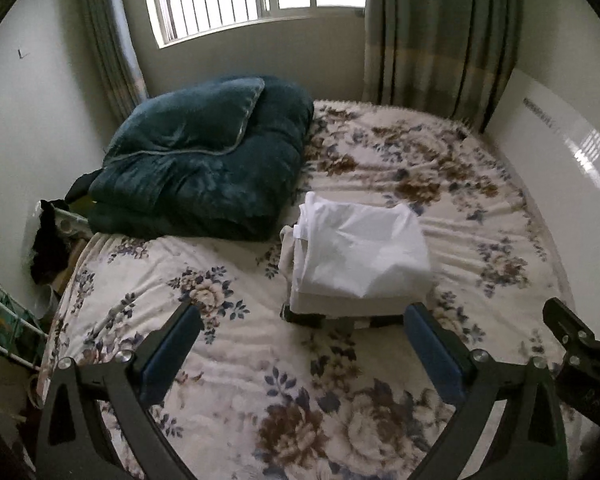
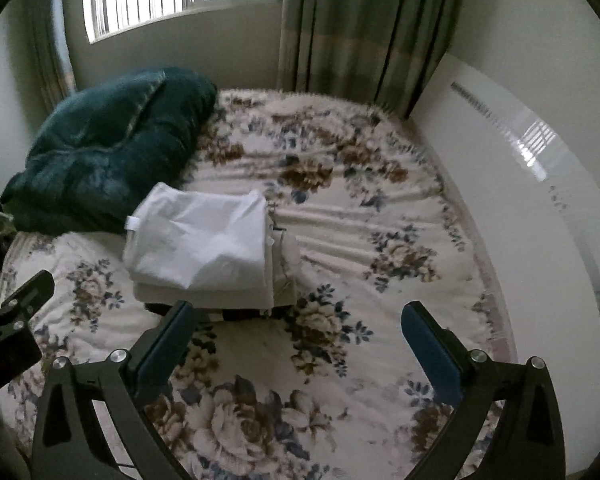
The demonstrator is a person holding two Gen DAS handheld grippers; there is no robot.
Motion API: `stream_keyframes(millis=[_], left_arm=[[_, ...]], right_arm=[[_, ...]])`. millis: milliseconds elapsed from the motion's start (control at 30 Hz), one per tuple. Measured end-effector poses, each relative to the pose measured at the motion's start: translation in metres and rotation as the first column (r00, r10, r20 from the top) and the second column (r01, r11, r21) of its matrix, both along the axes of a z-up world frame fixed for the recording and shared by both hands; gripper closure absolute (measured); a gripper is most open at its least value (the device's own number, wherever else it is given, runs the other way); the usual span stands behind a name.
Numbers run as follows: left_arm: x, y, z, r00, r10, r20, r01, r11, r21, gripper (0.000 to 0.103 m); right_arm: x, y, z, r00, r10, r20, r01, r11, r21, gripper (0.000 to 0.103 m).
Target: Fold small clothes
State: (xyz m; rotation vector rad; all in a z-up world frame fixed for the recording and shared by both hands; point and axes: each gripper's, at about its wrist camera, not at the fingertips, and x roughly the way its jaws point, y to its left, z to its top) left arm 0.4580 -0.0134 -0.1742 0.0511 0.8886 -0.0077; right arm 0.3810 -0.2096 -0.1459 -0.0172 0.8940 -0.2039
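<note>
A stack of folded clothes [image 1: 360, 256] lies on the flowered bed cover [image 1: 260, 380], white garment on top, a dark piece at the bottom. It also shows in the right wrist view [image 2: 204, 248]. My left gripper [image 1: 304, 320] is open and empty, hovering just in front of the stack. My right gripper [image 2: 300, 320] is open and empty, just in front and to the right of the stack. The right gripper's finger shows at the left wrist view's right edge [image 1: 572, 328]; the left gripper's finger shows at the right wrist view's left edge [image 2: 24, 300].
A folded dark teal quilt [image 1: 204, 160] lies at the bed's far left, next to the stack. A white glossy panel [image 1: 560, 160] borders the bed on the right. A window and green curtains [image 1: 440, 40] are behind. Clutter and a rack [image 1: 8, 332] stand left of the bed.
</note>
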Motion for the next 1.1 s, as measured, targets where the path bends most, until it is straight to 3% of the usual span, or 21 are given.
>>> stream_keyframes(millis=[300,600,1100], left_arm=[[-0.09,0.0,0.081,0.993,0.001,0.117,-0.001,1.0,-0.005,0.0],[-0.149,0.002,0.121,0.986,0.014,0.166,-0.009,1.0,-0.029,0.0],[-0.187,-0.003,0.145,0.985,0.018,0.169,-0.012,0.999,-0.034,0.0]], right_arm=[[-0.117,0.004,0.095,0.992,0.011,0.122,-0.012,1.0,0.008,0.0],[-0.191,0.011,0.156,0.977,0.033,0.213,-0.032,0.999,-0.005,0.0],[-0.241,0.011,0.193,0.964,0.07,0.257,-0.075,0.997,0.009,0.0]])
